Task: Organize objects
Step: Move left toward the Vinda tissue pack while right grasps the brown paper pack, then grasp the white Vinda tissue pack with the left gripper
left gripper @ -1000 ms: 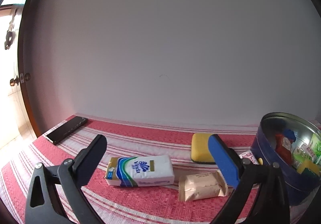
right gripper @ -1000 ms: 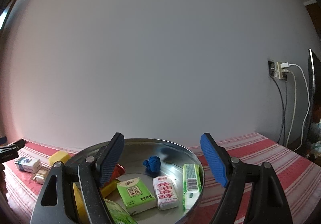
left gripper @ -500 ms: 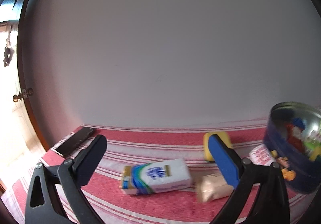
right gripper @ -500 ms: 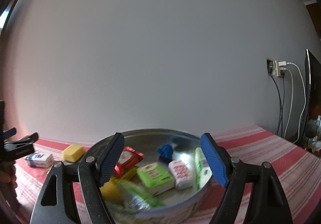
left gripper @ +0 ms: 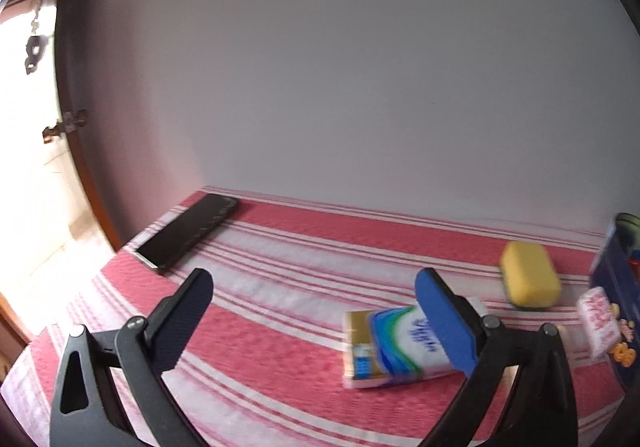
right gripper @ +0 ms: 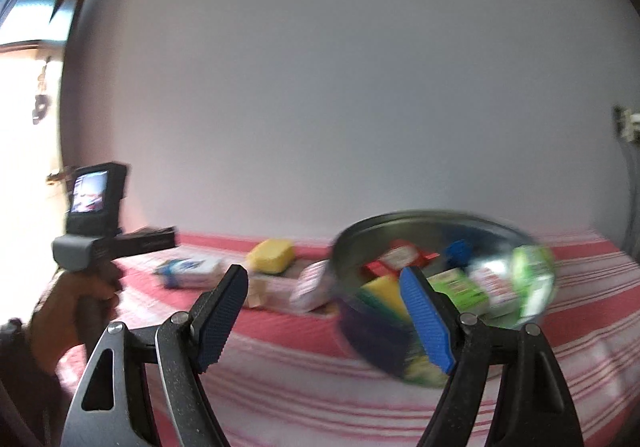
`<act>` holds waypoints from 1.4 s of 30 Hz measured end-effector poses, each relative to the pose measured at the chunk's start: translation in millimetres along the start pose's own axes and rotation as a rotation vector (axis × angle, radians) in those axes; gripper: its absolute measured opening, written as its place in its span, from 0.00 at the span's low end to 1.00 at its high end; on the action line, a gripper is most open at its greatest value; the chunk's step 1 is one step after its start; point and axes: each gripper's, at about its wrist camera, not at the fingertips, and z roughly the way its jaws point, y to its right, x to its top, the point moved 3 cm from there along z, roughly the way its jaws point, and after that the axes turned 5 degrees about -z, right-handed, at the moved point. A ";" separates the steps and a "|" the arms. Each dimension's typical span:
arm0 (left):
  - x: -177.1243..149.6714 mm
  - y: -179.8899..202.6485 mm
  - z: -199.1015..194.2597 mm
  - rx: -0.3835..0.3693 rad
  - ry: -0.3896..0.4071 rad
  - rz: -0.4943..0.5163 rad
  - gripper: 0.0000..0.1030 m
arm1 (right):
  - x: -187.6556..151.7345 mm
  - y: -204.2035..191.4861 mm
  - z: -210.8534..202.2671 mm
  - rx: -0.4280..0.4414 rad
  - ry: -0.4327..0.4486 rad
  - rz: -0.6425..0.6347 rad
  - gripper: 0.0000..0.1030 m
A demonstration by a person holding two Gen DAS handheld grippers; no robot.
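- A red and white striped cloth (left gripper: pixel 280 263) covers the table.
- A black phone (left gripper: pixel 188 233) lies flat on the cloth, near its far left corner.
- A plain white wall (left gripper: pixel 340 67) stands behind the cloth.
- A wall plug (right gripper: pixel 626 125) sits high above the cloth's right end.

L gripper (left gripper: pixel 312 321) jaws wide, R gripper (right gripper: pixel 324 313) same (both empty)

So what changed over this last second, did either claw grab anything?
No grab. Both views swung left: the tin slid right in each, and the phone looms nearer in the left view. The left claw and right claw stayed open and empty; tissue pack and sponge lie unmoved.
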 end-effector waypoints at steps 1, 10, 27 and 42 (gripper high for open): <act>0.8 -3.2 0.8 0.014 -0.001 -0.010 0.99 | -1.6 -4.5 4.1 0.029 -0.019 0.006 0.78; 5.9 -18.7 5.2 0.094 0.010 -0.015 0.99 | -7.1 -65.5 93.7 0.214 -0.250 0.000 0.78; 10.0 -48.1 19.2 0.098 -0.051 -0.070 0.99 | -36.7 -97.2 223.1 0.069 -0.604 -0.076 0.63; 10.1 -42.0 17.2 -0.019 -0.093 -0.069 0.99 | -24.5 -62.1 187.7 0.309 -0.503 0.053 0.23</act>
